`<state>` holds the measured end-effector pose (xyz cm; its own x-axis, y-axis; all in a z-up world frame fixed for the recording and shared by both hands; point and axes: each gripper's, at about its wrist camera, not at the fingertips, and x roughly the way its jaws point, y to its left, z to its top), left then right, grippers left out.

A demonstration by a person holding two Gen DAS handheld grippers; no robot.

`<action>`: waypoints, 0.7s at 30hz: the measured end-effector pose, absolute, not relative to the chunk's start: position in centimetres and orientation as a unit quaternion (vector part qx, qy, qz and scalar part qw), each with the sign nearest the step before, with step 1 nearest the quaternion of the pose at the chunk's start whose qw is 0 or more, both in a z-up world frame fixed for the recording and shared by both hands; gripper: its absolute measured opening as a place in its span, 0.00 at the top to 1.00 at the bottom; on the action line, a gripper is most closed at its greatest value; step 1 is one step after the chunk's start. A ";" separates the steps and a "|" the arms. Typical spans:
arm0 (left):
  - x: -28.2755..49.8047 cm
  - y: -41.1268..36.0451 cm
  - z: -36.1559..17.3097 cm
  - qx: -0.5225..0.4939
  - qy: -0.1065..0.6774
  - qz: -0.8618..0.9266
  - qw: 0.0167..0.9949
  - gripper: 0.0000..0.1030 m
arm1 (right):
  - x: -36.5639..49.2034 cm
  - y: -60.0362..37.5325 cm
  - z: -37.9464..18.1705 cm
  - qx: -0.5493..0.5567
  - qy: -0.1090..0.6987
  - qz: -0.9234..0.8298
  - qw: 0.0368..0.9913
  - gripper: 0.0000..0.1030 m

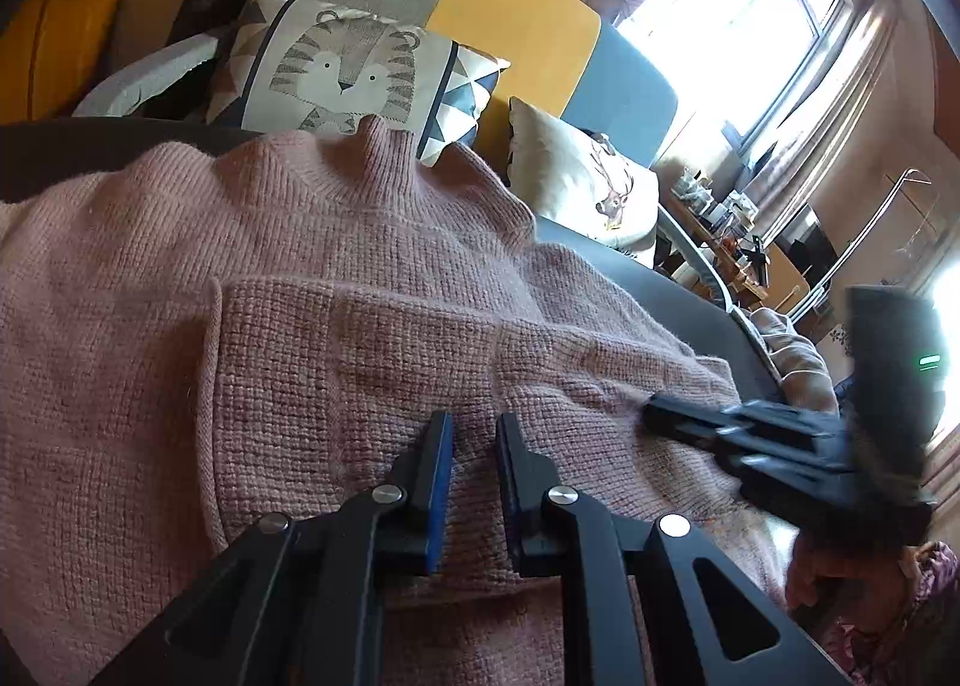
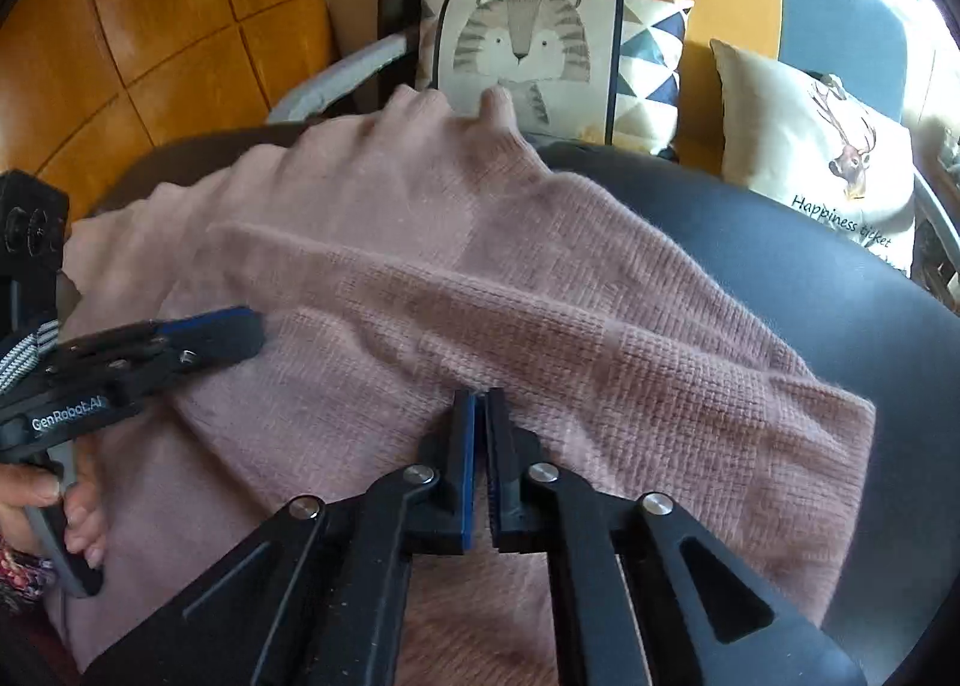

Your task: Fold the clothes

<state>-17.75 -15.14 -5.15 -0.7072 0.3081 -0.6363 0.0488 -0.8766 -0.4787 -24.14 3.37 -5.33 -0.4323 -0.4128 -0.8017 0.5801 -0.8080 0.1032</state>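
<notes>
A pink knitted sweater [image 1: 360, 266] lies spread on a dark sofa seat [image 2: 780, 242], collar toward the cushions. One sleeve is folded across its body [image 2: 540, 296]. My left gripper [image 1: 474, 428] hovers low over the folded sleeve, open by a narrow gap with nothing between its pads; it also shows at the left of the right wrist view, left gripper [image 2: 252, 326]. My right gripper [image 2: 480, 401] is shut, its tips against the knit at the sleeve's lower edge, with no fabric visibly pinched. In the left wrist view, the right gripper [image 1: 654, 416] is blurred at the right.
A tiger cushion [image 2: 528, 56] and a deer cushion [image 2: 828, 146] lean on the sofa back behind the sweater. A hand [image 2: 36, 506] holds the left gripper's handle. A cluttered side table [image 1: 732, 242] and a bright window [image 1: 738, 8] lie far right.
</notes>
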 end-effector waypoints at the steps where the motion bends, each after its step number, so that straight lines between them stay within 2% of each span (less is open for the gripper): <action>1: -17.7 -15.2 -5.2 -0.375 -0.239 0.893 0.072 0.88 | -24.6 4.1 -5.3 0.440 0.077 -0.847 0.288 1.00; 3: -17.8 -15.5 -5.5 -0.374 -0.249 0.890 0.074 0.92 | -25.7 6.8 -5.7 0.438 0.027 -0.864 0.244 1.00; 6: -17.9 -15.8 -5.7 -0.373 -0.261 0.887 0.077 0.93 | -26.2 8.7 -5.5 0.448 -0.025 -0.860 0.244 1.00; 10: -17.9 -15.9 -5.8 -0.371 -0.265 0.887 0.079 0.93 | -25.7 8.3 -3.2 0.426 -0.039 -0.864 0.266 0.98; 15: -17.8 -15.9 -5.8 -0.370 -0.265 0.887 0.079 0.93 | -26.8 4.1 -4.9 0.445 0.052 -0.842 0.300 1.00; 18: -17.7 -15.9 -5.9 -0.369 -0.266 0.887 0.079 0.94 | -28.6 6.0 -4.3 0.436 -0.001 -0.864 0.251 0.99; 20: -17.7 -16.0 -6.0 -0.368 -0.272 0.885 0.082 0.94 | -28.5 8.2 -3.4 0.420 -0.045 -0.871 0.251 0.98; 21: -17.7 -16.2 -6.0 -0.367 -0.276 0.884 0.084 0.94 | -28.1 9.1 -3.0 0.417 -0.033 -0.876 0.240 0.98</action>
<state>-17.73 -16.16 -6.05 -0.7162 0.3509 -0.6032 0.0544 -0.8337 -0.5495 -28.11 9.09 -3.04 -0.5375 -0.4474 -0.7148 0.3930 -0.8829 0.2571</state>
